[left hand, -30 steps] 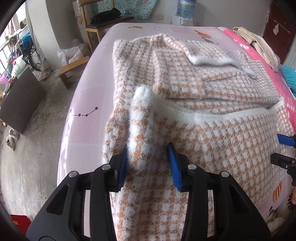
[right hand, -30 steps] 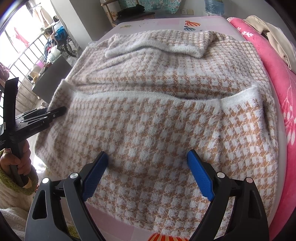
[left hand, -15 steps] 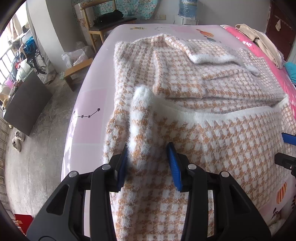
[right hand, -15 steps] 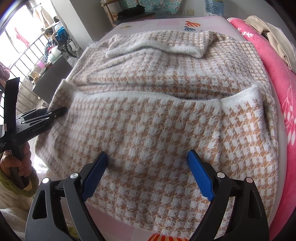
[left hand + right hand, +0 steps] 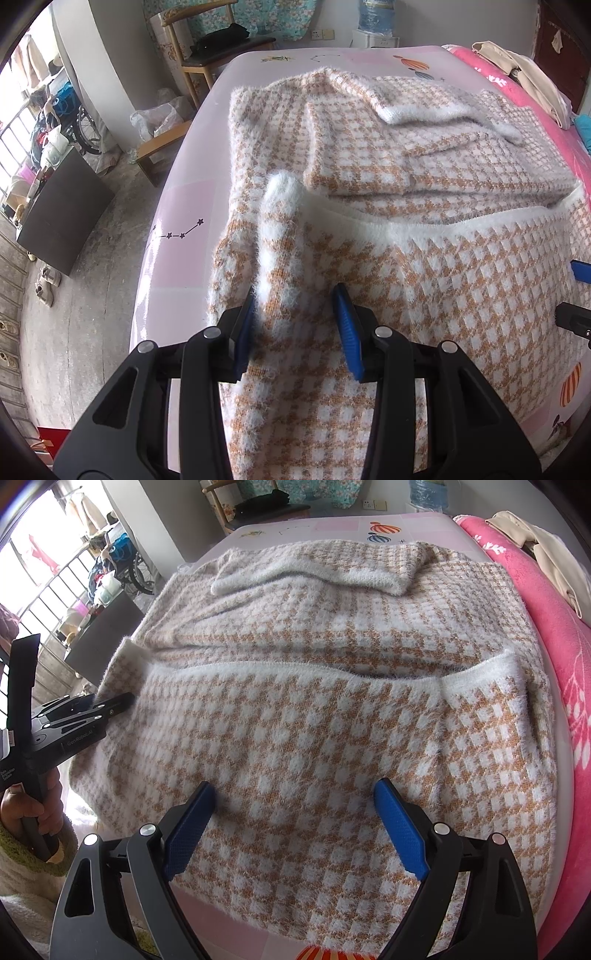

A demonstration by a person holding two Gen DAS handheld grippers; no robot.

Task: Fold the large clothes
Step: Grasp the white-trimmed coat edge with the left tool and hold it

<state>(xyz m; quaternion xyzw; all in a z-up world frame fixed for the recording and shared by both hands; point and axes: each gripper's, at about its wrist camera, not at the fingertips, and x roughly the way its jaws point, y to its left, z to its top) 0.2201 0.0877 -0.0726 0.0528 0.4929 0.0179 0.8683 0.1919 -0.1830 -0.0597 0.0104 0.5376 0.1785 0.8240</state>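
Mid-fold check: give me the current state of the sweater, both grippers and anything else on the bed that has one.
Checked sweater: flat on the bed, bottom part folded up over the body, white hem across the middle.
Sleeve: bunched into a raised ridge, running between the left gripper's pads.
Left gripper: partly closed around the sleeve ridge; grip unclear.
Right gripper: wide open, holding nothing.
Beige garment: crumpled on the pink blanket.
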